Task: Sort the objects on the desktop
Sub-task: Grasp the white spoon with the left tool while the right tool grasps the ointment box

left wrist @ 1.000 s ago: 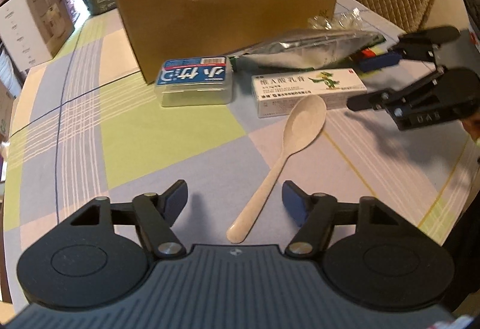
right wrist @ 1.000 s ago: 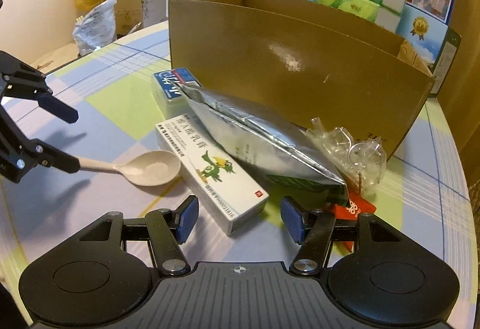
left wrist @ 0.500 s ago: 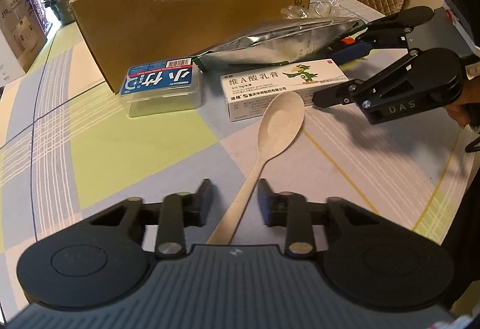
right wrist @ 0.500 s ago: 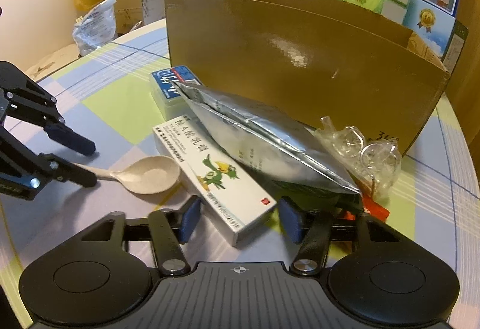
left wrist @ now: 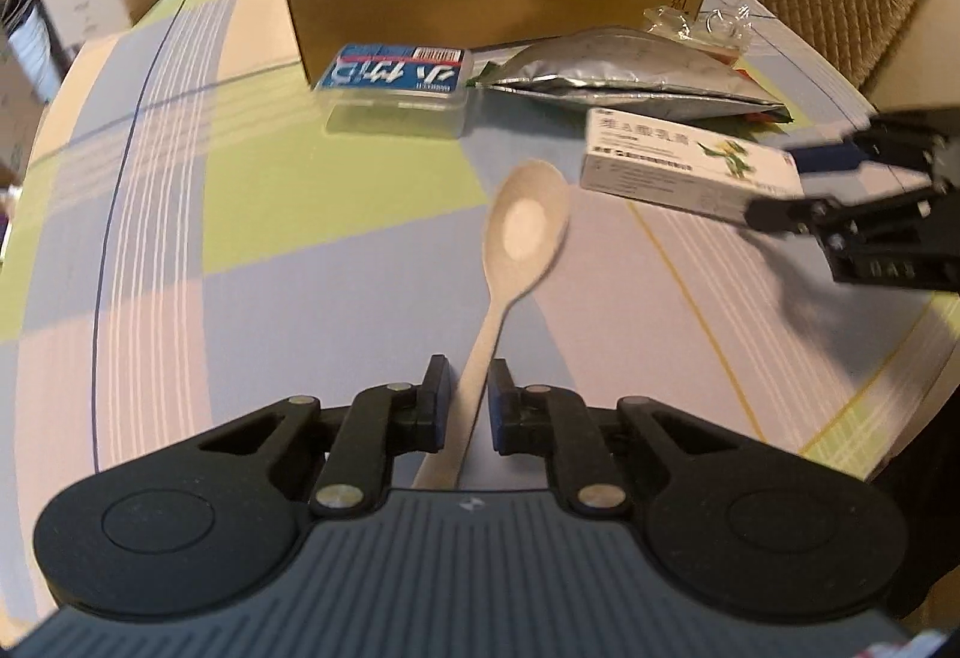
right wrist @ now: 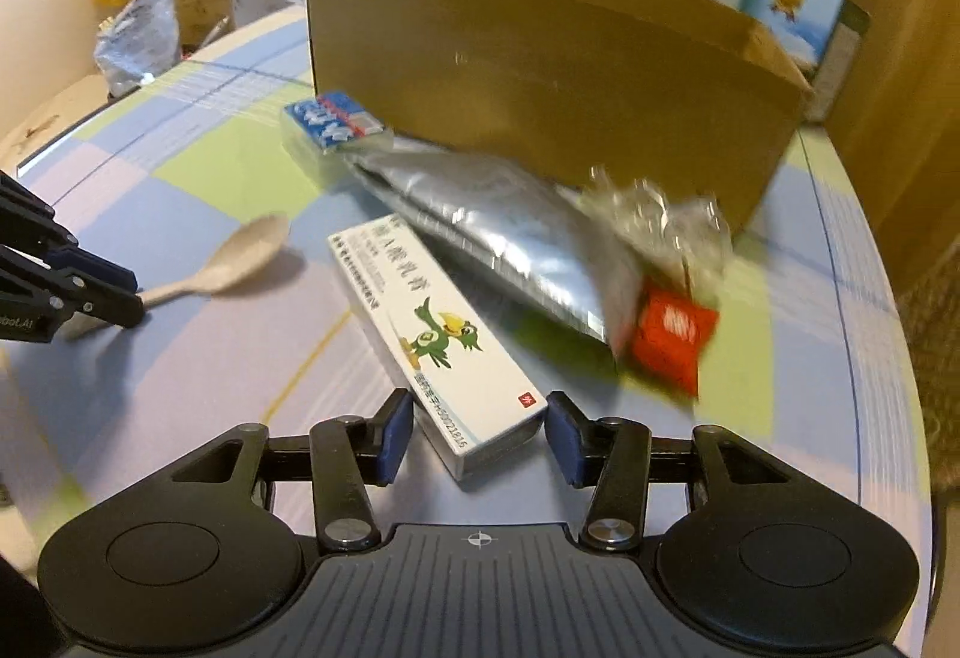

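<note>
Since half a second ago the left hand-held gripper [left wrist: 467, 395] has closed its pads onto the handle of the cream spoon [left wrist: 523, 238], and the right hand-held gripper [right wrist: 478, 428] has pushed forward so that the near end of the white ointment box [right wrist: 435, 337] now sits between its fingers.

The spoon lies on the checked table [left wrist: 252, 298], bowl up and pointing away from the left gripper, its handle pinched between the two blue pads; whether it is lifted clear of the cloth is hard to tell. The right gripper's fingers stand apart on either side of the box's end, seemingly not pressing it yet, though motion blur makes contact uncertain.

Behind the ointment box a silver foil pouch [right wrist: 492, 232] lies in front of the open cardboard box [right wrist: 540, 81]. A clear case with a blue label [left wrist: 396, 84] rests just beside the cardboard box's front wall. At the pouch's far end sit a crumpled clear wrapper [right wrist: 660, 220] and a small red packet [right wrist: 672, 331], both blurred.
</note>
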A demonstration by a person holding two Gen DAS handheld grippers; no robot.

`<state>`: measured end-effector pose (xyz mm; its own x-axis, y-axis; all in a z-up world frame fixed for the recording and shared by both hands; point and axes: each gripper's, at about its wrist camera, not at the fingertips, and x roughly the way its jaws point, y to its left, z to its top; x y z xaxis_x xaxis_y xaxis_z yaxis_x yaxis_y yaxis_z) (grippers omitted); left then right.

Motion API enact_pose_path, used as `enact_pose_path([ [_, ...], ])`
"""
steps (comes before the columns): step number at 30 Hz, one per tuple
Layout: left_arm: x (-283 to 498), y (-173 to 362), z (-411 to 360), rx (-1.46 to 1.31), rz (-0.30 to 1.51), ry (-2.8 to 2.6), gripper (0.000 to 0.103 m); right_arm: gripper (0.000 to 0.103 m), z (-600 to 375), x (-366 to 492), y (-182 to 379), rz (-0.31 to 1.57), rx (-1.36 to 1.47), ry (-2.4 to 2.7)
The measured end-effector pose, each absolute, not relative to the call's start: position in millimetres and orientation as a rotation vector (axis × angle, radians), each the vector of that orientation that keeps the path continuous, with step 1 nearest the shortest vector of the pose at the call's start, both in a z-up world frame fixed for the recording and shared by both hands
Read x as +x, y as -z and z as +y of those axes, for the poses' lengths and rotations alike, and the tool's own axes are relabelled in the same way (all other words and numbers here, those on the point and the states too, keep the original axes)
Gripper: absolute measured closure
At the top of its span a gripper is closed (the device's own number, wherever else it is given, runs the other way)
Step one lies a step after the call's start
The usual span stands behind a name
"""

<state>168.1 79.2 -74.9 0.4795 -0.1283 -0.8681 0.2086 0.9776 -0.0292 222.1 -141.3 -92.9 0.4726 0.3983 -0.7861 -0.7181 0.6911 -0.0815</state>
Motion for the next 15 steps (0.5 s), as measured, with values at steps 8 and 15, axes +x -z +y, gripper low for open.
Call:
enact_pose_path([
  [8,156,72,62,0.09,1.002,0.224,0.081,0.052,-155,188,91,0.829,-0.403,-0.804],
  [15,172,70,65,0.063,0.913,0.178,0.058,0.048,-144,210,96,0.798,-0.367,-0.789],
])
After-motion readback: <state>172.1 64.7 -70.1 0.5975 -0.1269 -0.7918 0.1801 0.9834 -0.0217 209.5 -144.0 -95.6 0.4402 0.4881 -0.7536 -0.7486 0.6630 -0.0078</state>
